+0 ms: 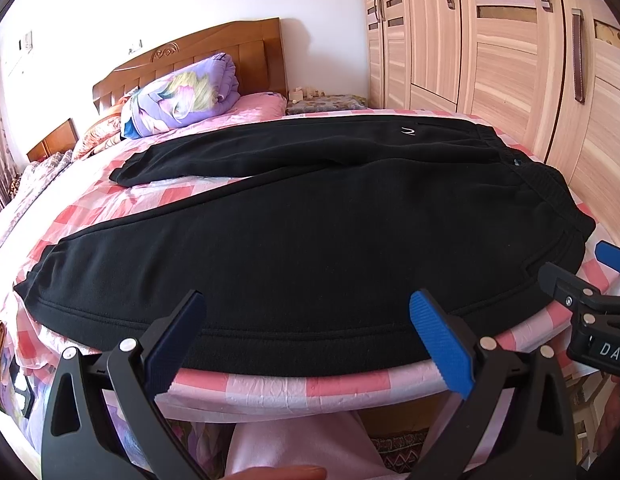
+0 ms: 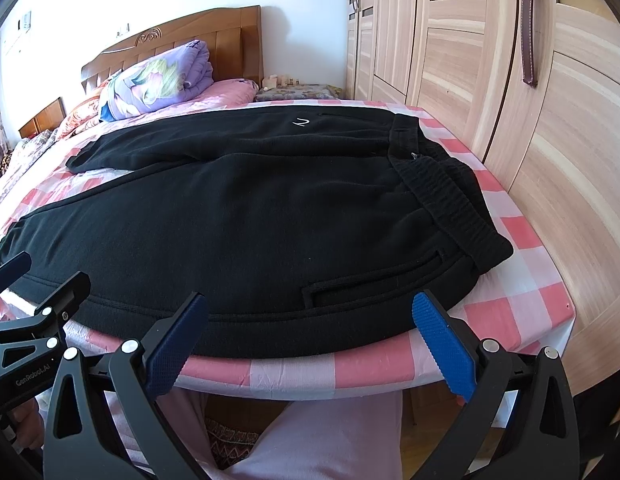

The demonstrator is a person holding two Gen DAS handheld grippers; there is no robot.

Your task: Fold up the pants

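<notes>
Bedroom setting: a bed with a pink-and-white checked sheet point(image 1: 270, 384) fills both views, a pale wooden wardrobe point(image 1: 509, 60) at right and a rolled purple floral quilt point(image 1: 182, 96) at upper left by the headboard. Black fleece jogger pants point(image 1: 310, 232) lie flat across the bed, waistband at frame right, legs running left and slightly splayed, seemingly laid out so the near edge is reachable. Left claw point(image 1: 306, 340) and right claw point(image 2: 310, 340) hover at that near hem, both spread wide and empty, judged poised for a first grasp.
</notes>
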